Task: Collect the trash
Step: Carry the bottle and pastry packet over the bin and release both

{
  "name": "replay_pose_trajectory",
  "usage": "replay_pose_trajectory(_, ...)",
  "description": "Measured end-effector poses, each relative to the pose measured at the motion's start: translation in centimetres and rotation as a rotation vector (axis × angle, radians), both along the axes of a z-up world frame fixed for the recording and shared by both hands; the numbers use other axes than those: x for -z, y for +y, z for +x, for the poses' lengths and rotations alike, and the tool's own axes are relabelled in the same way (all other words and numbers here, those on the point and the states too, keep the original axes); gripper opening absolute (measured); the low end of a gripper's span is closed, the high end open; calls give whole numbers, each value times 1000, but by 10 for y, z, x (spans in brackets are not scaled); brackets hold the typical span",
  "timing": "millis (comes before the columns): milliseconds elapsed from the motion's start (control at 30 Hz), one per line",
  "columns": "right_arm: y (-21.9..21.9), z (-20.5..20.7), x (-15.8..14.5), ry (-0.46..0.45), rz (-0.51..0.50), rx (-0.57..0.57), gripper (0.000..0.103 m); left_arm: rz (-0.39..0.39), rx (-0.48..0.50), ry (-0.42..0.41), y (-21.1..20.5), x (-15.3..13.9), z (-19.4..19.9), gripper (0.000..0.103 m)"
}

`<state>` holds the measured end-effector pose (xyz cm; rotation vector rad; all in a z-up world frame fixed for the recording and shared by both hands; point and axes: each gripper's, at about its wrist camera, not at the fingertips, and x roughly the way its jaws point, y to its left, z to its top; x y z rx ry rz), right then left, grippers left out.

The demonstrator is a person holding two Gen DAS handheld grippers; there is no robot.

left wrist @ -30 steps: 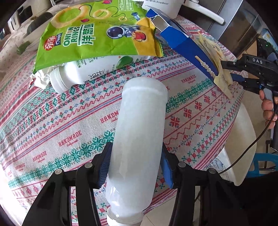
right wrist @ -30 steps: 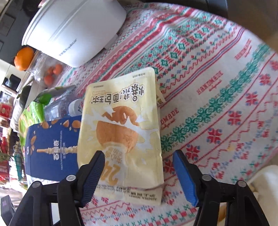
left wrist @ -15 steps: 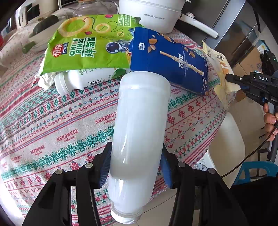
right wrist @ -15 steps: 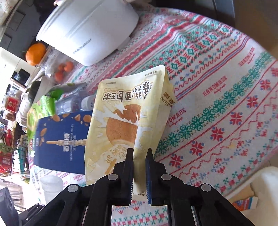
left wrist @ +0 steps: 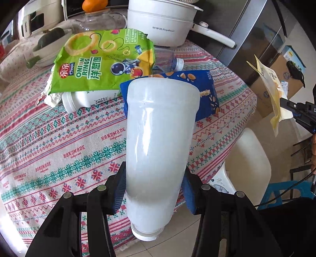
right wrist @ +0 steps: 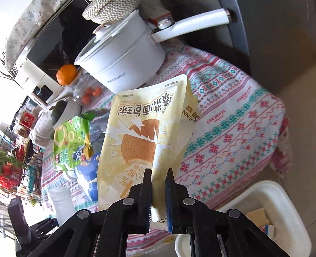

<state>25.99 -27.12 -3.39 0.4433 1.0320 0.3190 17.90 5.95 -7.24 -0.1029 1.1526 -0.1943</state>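
My left gripper (left wrist: 153, 190) is shut on a white plastic bottle (left wrist: 158, 142) and holds it above the table's near edge, cap end toward me. My right gripper (right wrist: 158, 178) is shut on a pale yellow snack pouch (right wrist: 146, 138), lifted off the table; the pouch also shows in the left wrist view (left wrist: 271, 94). On the table lie a green onion-rings bag (left wrist: 102, 63), a blue snack box (left wrist: 205, 93), a small white bottle (left wrist: 86, 98) and a clear bottle (left wrist: 171, 63).
A white bin (right wrist: 276, 213) with some trash stands on the floor beside the table; it also shows in the left wrist view (left wrist: 248, 164). A white pot (left wrist: 160, 25), an orange on a jar (left wrist: 94, 6) and bowls stand at the table's back.
The right gripper closed on the yellow pouch and lifted it off the table, away from the blue box. The left gripper rose and drew back with the white bottle.
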Motion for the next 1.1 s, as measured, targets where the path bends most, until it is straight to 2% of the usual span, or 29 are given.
replay_pose_trajectory(267,-20,-36,-10,-6,-64,-10,10,-10,66,-17,-31,-5,-11,52)
replay_pose_trajectory(500,-45,-66,9,54,-113,3,10,-47,149,-47,-81,-15,-11,52)
replay_pose_trajectory(833,-81,-85,40,153,-165,62,10,-158,317,-214,-154,-53,-24,52)
replay_pose_trajectory(967,-93,-88,46,174,-171,88,10,-167,380,-236,-181,-45,-27,52)
replay_pose_trajectory(1100,-98,-89,51,189,-179,96,10,-168,406,-217,-201,-22,-26,52)
